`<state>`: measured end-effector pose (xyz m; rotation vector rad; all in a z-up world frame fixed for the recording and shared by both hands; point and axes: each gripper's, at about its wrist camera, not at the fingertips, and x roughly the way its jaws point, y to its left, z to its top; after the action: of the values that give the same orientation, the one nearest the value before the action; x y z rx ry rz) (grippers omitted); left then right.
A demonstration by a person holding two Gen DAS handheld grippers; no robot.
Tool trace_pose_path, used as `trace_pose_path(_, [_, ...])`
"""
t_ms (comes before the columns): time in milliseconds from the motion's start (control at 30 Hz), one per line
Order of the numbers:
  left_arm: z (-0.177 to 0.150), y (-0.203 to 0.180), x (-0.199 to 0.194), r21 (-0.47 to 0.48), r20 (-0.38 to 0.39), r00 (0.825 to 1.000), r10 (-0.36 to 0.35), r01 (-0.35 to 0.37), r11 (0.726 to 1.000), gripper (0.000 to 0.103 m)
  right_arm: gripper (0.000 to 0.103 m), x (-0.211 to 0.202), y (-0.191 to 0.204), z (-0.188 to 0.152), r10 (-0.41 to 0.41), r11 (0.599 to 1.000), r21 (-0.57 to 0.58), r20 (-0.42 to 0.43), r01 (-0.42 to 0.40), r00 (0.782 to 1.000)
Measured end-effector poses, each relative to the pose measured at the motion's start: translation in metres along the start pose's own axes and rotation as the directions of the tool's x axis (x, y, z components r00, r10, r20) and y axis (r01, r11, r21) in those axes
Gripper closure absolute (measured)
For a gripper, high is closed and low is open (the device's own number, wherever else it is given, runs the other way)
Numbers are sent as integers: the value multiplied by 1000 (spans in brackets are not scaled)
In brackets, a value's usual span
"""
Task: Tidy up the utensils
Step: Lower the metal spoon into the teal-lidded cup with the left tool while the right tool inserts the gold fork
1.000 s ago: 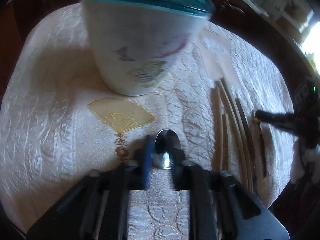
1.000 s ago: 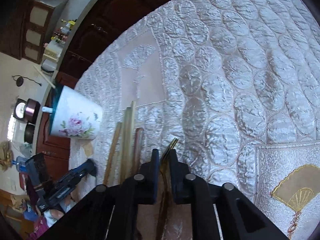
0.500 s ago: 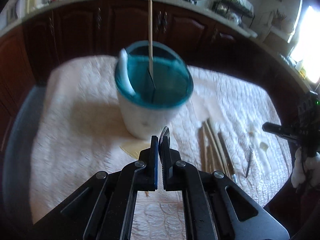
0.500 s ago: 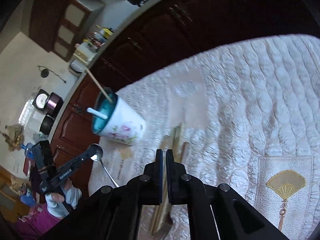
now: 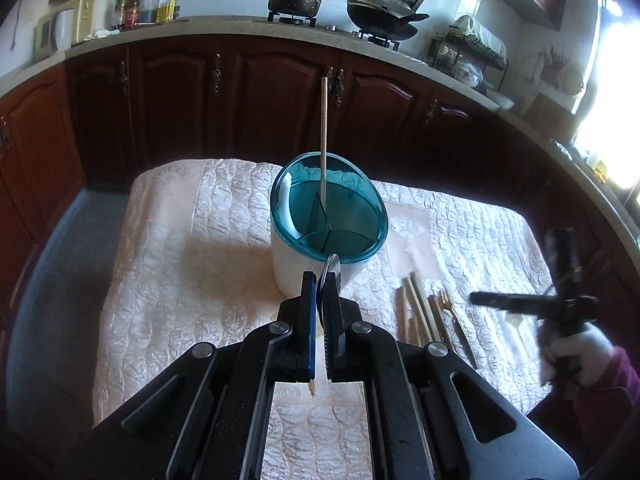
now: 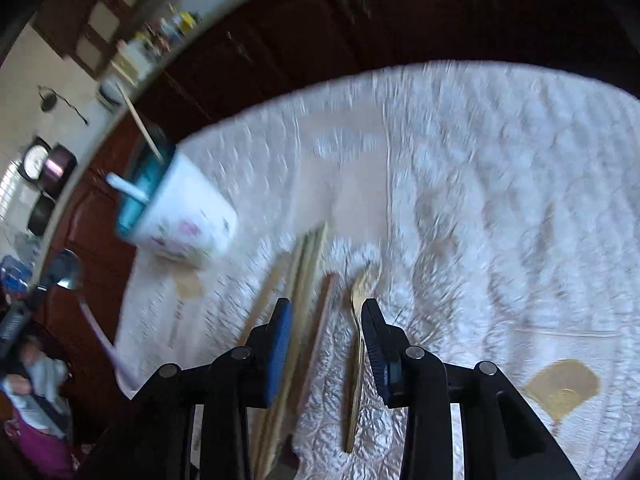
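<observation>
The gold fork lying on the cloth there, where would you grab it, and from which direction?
Probably by the slim handle of the gold fork, coming down from above with a pad on each long side. It lies flat, apart from the chopsticks, tines toward the holder. The right gripper, jaws opening, already straddles it.

Left wrist view is looking forward and downward over the white teal-rimmed utensil holder (image 5: 326, 224). Right wrist view is looking steeply down, close over the quilted white tabletop (image 6: 500, 200). Both are sharing holder and tabletop.
</observation>
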<state>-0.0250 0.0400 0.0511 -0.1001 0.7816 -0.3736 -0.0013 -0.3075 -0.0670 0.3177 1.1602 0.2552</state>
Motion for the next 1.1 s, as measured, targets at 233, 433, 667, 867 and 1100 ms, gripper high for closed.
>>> trace_pose_path(233, [1,4,0,-29,-6,1000,5,-5,1000,101,98,43,-15,13,-10,998,60,-34,12,999])
trace_pose_path(433, [12,8,-14,-27,33,999,14,-13,1000,101,100,-17,-10,13,94,995,26,67,-95,993])
trace_pose_path(667, [46,15,-32,-53,125,991,40,-34,998,101,101,-90,8,26,233,972,-15,214,-235,949])
trace_pose_path(867, [75,13,-38,-56,199,976,92,-83,995,101,101,-118,61,55,324,946,-110,283,-305,903])
trace_pose_path(1100, [102,6,-16,-18,271,936,224,-228,973,101,101,-111,121,93,394,917,-197,306,-347,867])
